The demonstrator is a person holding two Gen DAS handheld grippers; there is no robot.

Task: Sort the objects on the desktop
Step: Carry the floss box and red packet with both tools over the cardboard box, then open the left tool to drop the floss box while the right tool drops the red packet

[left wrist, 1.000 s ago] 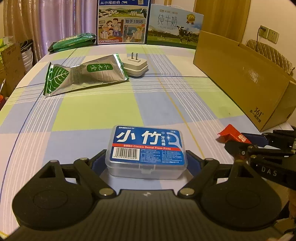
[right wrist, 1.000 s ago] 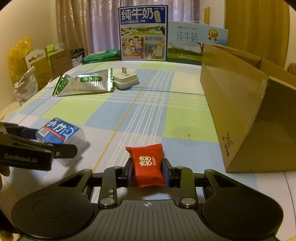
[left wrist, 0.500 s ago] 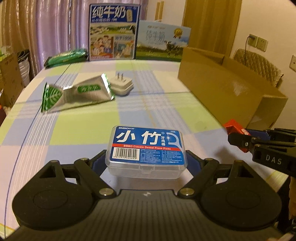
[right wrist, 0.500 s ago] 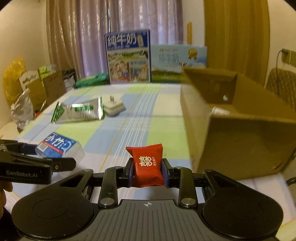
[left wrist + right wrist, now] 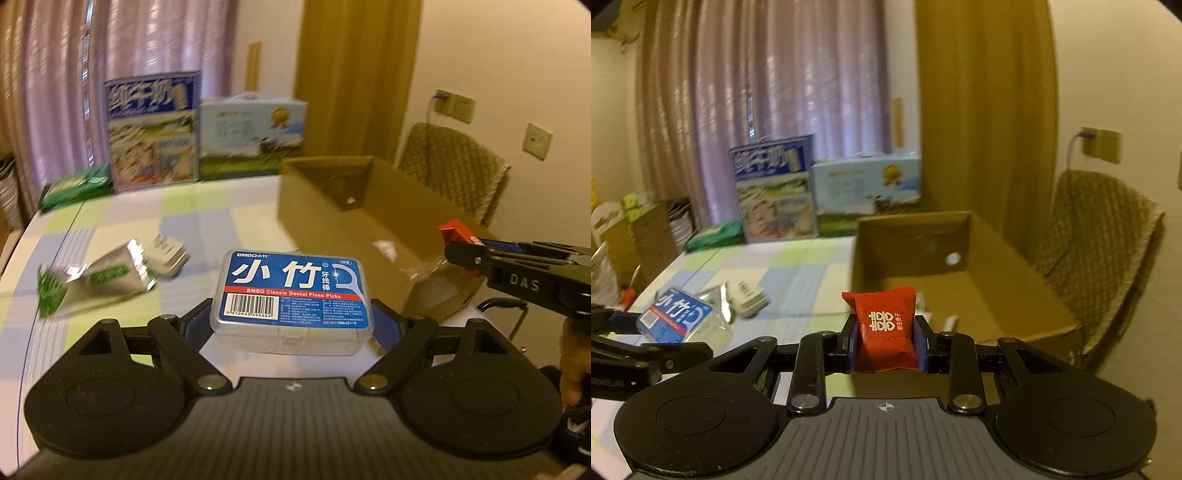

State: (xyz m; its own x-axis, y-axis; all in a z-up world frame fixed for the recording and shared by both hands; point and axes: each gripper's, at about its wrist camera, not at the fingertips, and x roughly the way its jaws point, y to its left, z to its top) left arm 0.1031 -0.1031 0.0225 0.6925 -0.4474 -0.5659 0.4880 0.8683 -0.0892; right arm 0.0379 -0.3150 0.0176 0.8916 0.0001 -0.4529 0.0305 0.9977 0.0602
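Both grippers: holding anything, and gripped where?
Left gripper clamps the floss pick box by its two short ends. Right gripper pinches the red packet by its side edges.

A floss box (image 5: 291, 295) is held between the fingers of the left tool (image 5: 291, 325), raised above the counter (image 5: 122, 218). A sachet (image 5: 886, 328) is held between the fingers of the right tool (image 5: 886, 343), at the near edge of an open carton (image 5: 960, 280). The carton is set on the right side of the counter, and the right tool is seen to the right of the floss box. On the counter's left, a foil pouch (image 5: 92, 280) is laid, with a plug adapter (image 5: 168, 256) just beside it on the right. Two milk cartons (image 5: 155, 129) are stood side by side at the far edge, a flat packet (image 5: 74, 184) to their left. A chair (image 5: 1097, 236) is placed behind the carton, to the right.
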